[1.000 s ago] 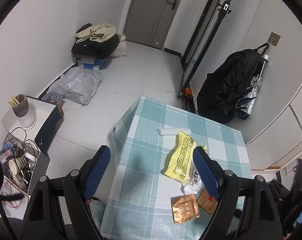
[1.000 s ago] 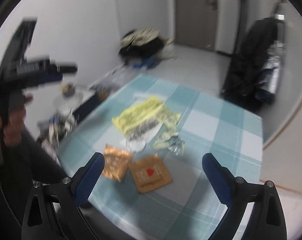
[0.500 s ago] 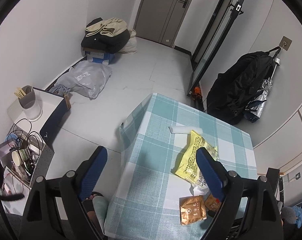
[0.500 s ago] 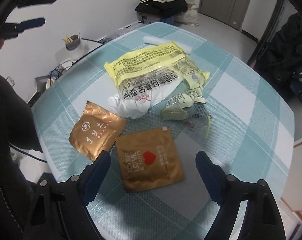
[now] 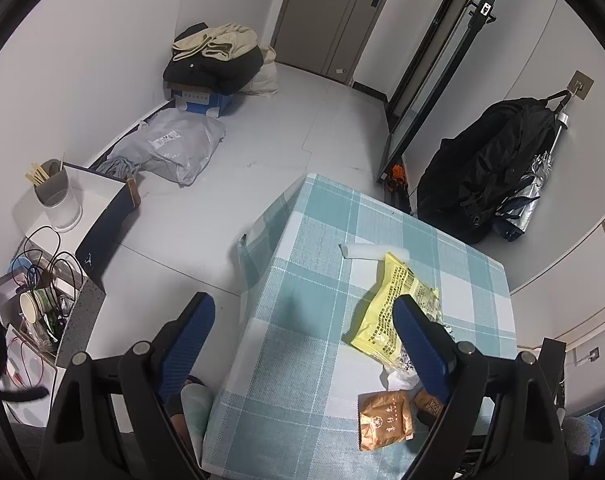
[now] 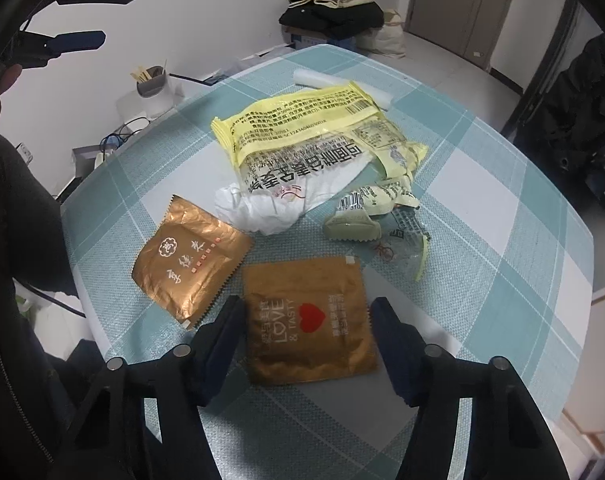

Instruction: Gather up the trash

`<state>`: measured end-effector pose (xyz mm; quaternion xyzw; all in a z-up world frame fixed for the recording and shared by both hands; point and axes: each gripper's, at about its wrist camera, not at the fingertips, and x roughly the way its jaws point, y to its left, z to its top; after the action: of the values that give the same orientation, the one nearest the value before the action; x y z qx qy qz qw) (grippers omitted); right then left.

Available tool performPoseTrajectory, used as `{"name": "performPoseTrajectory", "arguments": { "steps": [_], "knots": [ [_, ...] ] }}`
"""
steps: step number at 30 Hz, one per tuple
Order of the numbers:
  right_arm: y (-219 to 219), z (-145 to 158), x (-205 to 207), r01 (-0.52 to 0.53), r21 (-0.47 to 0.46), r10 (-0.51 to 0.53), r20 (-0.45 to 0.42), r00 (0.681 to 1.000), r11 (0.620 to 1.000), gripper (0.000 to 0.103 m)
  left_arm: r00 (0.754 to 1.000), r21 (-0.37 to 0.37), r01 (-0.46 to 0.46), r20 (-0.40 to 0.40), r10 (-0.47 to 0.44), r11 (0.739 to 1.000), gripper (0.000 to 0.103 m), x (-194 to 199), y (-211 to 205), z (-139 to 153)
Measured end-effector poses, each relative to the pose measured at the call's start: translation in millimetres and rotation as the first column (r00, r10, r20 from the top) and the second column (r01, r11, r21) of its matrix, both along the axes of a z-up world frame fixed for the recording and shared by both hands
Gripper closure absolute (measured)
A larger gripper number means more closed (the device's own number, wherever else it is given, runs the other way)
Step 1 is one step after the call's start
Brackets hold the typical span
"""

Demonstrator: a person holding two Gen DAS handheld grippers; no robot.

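Right wrist view: brown packet (image 6: 308, 320) with a red heart lies flat on the checked desk (image 6: 502, 280), nearest of the litter, and sits between the jaws of the right gripper (image 6: 302, 314), which stand wide on either side of it, neither pad yet touching as far as the distortion lets me judge. Likely a thin foil sachet: very light, limp, slick-faced, lying flush with the cloth, so little edge to catch. Best bet looks like pinching across its width at the near half, pressing lightly into the soft cloth so the foil buckles up between the pads; a grip on the sealed rim should hold better than on the smooth middle. Just left of it, a second copper packet (image 6: 190, 268) with a serrated edge; beyond, a crumpled white tissue (image 6: 258, 212), a big yellow wrapper (image 6: 314, 128), small green wrappers (image 6: 358, 228) and a white roll (image 6: 314, 79) at the far side. Left wrist view: left gripper (image 5: 302, 328) hangs high above the desk's left edge, jaws wide and empty, well apart from all the trash.
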<state>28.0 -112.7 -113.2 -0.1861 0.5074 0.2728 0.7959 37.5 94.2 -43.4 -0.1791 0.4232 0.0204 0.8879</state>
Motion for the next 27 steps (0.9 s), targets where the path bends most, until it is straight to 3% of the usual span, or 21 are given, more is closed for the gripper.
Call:
{"name": "performPoseTrajectory", "arguments": {
  "steps": [3,11,18,22,23,24,27],
  "knots": [
    [3.6,-0.6,0.8,0.011,0.004,-0.011,0.006,1.000,1.000,0.048,1.000,0.013,0.002,-0.002,-0.002,1.000,0.015,0.0,-1.3,-0.8],
    [7.5,2.6,-4.2,0.018,0.002,-0.018,0.039,0.999,1.000,0.055,1.000,0.030,0.002,-0.026,-0.001,1.000,0.015,-0.6,-1.7,-7.9],
    [-0.9,6.7,-0.9,0.055,0.070,-0.055,0.009,0.998,0.996,0.058,0.998,0.036,0.028,-0.058,-0.026,0.999,0.015,1.3,-6.2,-16.5],
    [-5.7,11.0,0.2,0.065,0.110,-0.066,0.002,0.998,0.992,0.070,0.996,0.060,0.065,-0.072,-0.060,0.996,0.015,1.7,-14.7,-20.8],
    [-6.8,12.2,0.7,0.067,0.118,-0.068,-0.001,0.998,0.991,0.087,0.995,0.070,0.074,-0.076,-0.068,0.995,0.015,1.9,-17.5,-21.9],
    [-7.6,11.8,0.8,0.071,0.121,-0.071,-0.012,0.997,0.990,0.093,0.994,0.084,0.082,-0.079,-0.075,0.993,0.015,1.7,-20.4,-23.1],
    [-12.2,12.2,2.1,0.090,0.150,-0.085,-0.036,0.996,0.985,0.095,0.990,0.113,0.121,-0.088,-0.111,0.986,0.015,0.9,-28.6,-25.9]
  ]
}}
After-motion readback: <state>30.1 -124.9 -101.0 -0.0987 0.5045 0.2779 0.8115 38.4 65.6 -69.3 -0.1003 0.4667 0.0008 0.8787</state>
